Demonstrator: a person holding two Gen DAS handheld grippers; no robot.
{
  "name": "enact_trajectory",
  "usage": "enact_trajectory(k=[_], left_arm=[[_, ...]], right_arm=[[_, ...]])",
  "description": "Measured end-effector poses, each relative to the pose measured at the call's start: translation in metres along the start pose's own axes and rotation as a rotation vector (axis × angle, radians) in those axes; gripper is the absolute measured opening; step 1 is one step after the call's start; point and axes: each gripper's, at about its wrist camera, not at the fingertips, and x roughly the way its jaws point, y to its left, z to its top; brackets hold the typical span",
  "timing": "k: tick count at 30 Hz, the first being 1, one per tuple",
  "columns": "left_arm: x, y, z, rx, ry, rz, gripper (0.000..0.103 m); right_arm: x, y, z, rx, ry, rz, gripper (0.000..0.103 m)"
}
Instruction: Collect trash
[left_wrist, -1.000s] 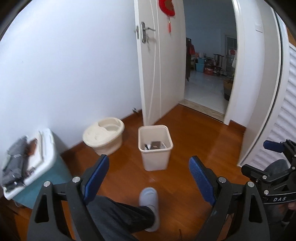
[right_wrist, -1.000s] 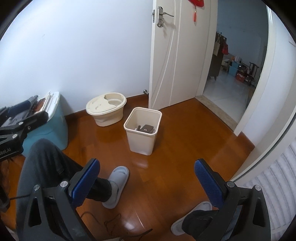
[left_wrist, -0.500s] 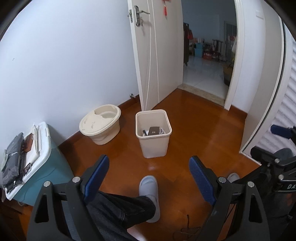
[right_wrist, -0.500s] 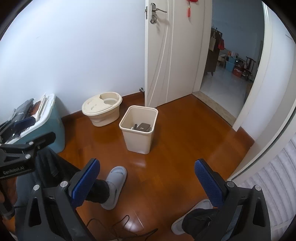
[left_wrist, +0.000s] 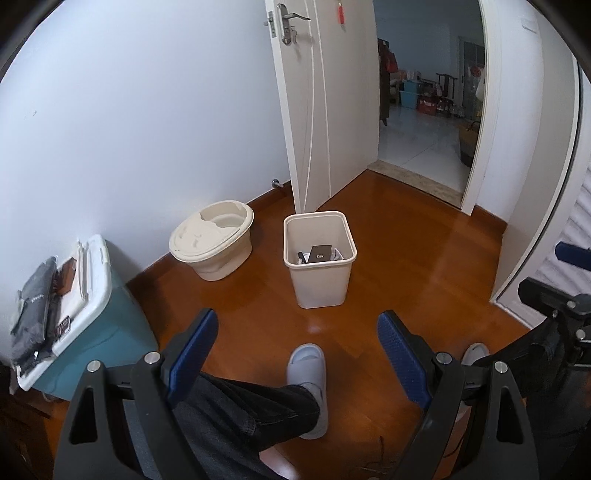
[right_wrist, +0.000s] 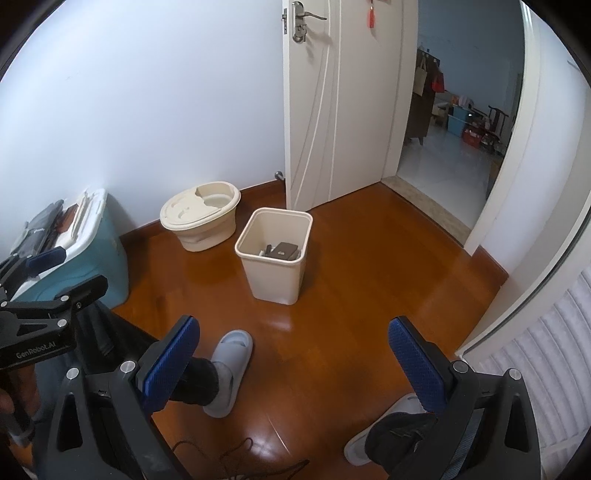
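Note:
A cream square trash bin (left_wrist: 319, 258) stands on the wooden floor ahead, also in the right wrist view (right_wrist: 275, 254). Dark trash, a brown flat box among it (left_wrist: 320, 254), lies inside (right_wrist: 282, 252). My left gripper (left_wrist: 297, 354) is open and empty, well short of the bin and above the person's leg. My right gripper (right_wrist: 293, 362) is open and empty, also short of the bin. The left gripper shows at the left edge of the right wrist view (right_wrist: 40, 306), the right gripper at the right edge of the left wrist view (left_wrist: 561, 295).
A cream round lidded pot (left_wrist: 212, 238) sits left of the bin by the wall. A teal cooler (left_wrist: 85, 325) with dark items on top is at the left. A white door (left_wrist: 325, 103) stands open to a tiled room. Feet in grey slippers (left_wrist: 308, 376) rest on the floor.
Both grippers have pulled back and risen, so the bin looks farther and more floor shows. Both stay open and empty.

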Motion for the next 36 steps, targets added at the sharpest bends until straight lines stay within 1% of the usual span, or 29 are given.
enact_trajectory(k=[5,14,20,28,30,32,33,36], left_arm=[[0.005,0.000,0.001,-0.003,0.020,-0.002,0.089],[0.008,0.002,0.003,-0.003,0.025,0.003,0.089],[0.009,0.004,0.004,-0.018,0.035,-0.022,0.089],[0.008,0.003,0.004,-0.011,0.030,-0.009,0.089],[0.007,0.003,0.003,-0.021,0.027,-0.023,0.089],[0.001,0.002,0.002,-0.023,-0.008,-0.024,0.089],[-0.006,-0.001,0.000,-0.010,-0.053,-0.015,0.089],[-0.017,-0.009,-0.003,0.036,-0.129,0.020,0.089]], right_arm=[[0.001,0.001,0.001,-0.007,0.001,-0.002,0.103],[0.004,0.003,0.004,-0.007,-0.001,-0.004,0.103],[0.006,0.004,0.005,-0.008,-0.002,-0.003,0.103],[0.007,0.005,0.006,-0.009,-0.002,-0.004,0.103],[0.007,0.006,0.006,-0.008,-0.002,-0.005,0.103],[0.007,0.005,0.005,-0.006,-0.002,-0.001,0.103],[0.007,0.005,0.005,-0.008,-0.002,-0.001,0.103],[0.008,0.004,0.005,-0.005,0.005,0.001,0.103]])
